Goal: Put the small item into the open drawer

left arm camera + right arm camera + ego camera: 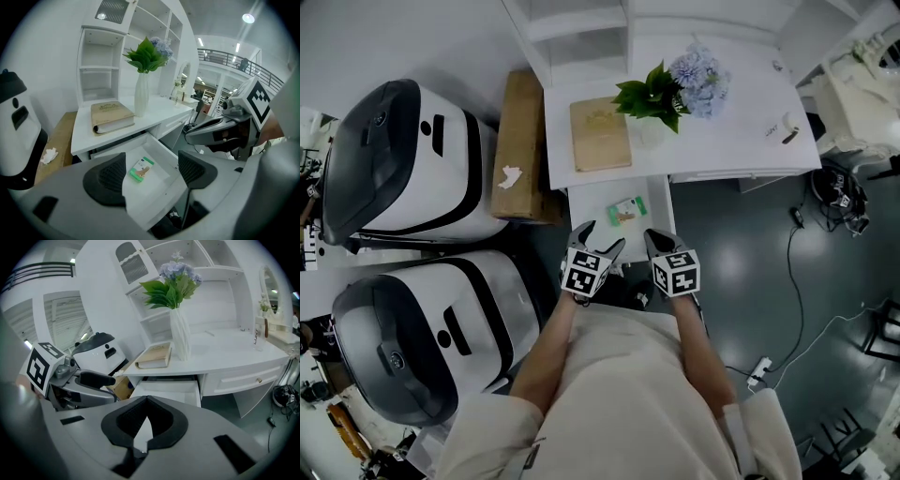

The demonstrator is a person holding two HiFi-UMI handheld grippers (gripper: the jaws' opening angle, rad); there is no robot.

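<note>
White surface (731, 131), far centre: tan book (600, 134) lying flat at its left; a vase of blue flowers (675, 89) and green leaves just right of the book.
Drawer (591, 211), pulled open toward the near side: one small green packet (625, 210) inside.
Left gripper (602, 239) and right gripper (658, 242), side by side at the drawer's near edge, marker cubes facing up.
Cardboard box (520, 141), left of the surface, with a crumpled tissue (510, 176) on it.
Two large white-and-black machines (403, 159), far left.

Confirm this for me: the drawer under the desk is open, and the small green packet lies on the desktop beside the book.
One point is wrong. The green packet lies inside the open drawer, not on the desktop beside the book. The left gripper view shows it. The drawer is indeed open.
</note>
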